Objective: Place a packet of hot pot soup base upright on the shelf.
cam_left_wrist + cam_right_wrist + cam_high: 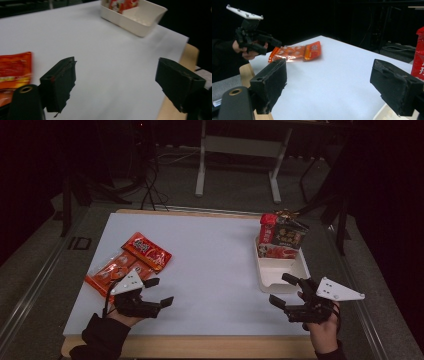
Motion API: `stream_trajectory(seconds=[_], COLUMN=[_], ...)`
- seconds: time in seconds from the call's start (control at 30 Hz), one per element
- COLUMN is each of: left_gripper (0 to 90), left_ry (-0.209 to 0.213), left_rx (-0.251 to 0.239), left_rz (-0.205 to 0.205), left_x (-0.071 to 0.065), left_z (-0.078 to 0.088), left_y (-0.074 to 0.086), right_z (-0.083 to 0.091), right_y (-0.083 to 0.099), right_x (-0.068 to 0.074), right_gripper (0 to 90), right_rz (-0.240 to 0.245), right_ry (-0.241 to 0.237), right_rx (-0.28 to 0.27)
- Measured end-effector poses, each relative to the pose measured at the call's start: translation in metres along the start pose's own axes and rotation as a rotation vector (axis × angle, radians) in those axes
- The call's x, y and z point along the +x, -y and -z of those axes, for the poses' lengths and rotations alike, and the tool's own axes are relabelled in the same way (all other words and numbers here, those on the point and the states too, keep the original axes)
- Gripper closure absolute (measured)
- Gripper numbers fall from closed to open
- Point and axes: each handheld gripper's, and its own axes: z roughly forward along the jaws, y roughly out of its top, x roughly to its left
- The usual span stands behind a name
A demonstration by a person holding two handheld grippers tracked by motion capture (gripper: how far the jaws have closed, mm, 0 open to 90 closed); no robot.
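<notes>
Two hands come in from the near edge, each holding tongs. The left tongs point(160, 291) and the right tongs point(283, 290) both gape wide, gripping nothing.

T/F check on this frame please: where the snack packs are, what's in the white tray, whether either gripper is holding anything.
1. The left gripper is clamped on an orange pack. False: its jaws stand apart over bare white table, with nothing between them.
2. The orange snack packs lie flat on the table's left side. True.
3. The white tray is on the right side, with packages standing at its far end. True.
4. The tray's near end is packed full. False: the near part looks empty.
5. The right gripper has open jaws and holds nothing. True.
</notes>
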Motion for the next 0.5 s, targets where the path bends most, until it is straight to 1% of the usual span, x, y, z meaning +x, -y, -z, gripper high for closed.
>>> stream_trajectory(seconds=[0.03,0.07,0.13,0.17,0.2,0.27,0.3,0.33,0.37,0.4,0.43,0.5], left_gripper=[19.7,21.4,21.5,23.0,26.6,30.4,35.5,36.5,38.7,43.0,46.0,58.6], left_ry=[-0.008,-0.025,-0.051,-0.063,-0.07,-0.117,-0.131,-0.168,-0.179,-0.192,-0.221,-0.231], left_rx=[-0.01,-0.016,-0.03,-0.037,-0.036,-0.035,-0.033,-0.024,-0.013,-0.009,-0.005,-0.012], left_rz=[0.002,0.005,0.017,0.021,0.018,0.026,0.028,0.028,0.029,0.026,0.022,0.033], left_x=[0.004,0.007,0.015,0.02,0.023,0.033,0.036,0.041,0.045,0.048,0.051,0.06], left_z=[0.003,0.006,0.011,0.014,0.016,0.021,0.022,0.023,0.024,0.025,0.026,0.03], left_y=[0.0,0.0,-0.001,0.0,0.0,0.0,0.0,0.0,0.0,0.0,0.0,0.0], right_z=[0.0,-0.001,-0.001,-0.001,-0.002,-0.002,-0.003,-0.003,-0.004,-0.005,-0.005,-0.006], right_y=[0.0,0.0,0.0,0.0,0.0,0.0,0.0,0.0,0.001,0.001,0.001,0.001], right_x=[0.0,0.0,0.001,0.001,0.001,0.001,0.002,0.002,0.002,0.002,0.003,0.003], right_gripper=[14.0,14.0,14.0,14.0,14.0,14.0,14.0,14.1,14.0,14.0,14.0,14.0], right_rz=[0.0,-0.002,-0.01,-0.009,-0.007,-0.004,0.001,0.002,-0.006,-0.004,0.001,0.003], right_ry=[0.002,-0.001,0.0,0.001,0.001,-0.001,0.004,0.002,-0.006,-0.008,-0.006,-0.011], right_rx=[0.001,0.003,0.001,0.004,0.001,-0.001,0.002,0.003,0.004,0.006,0.007,0.01])
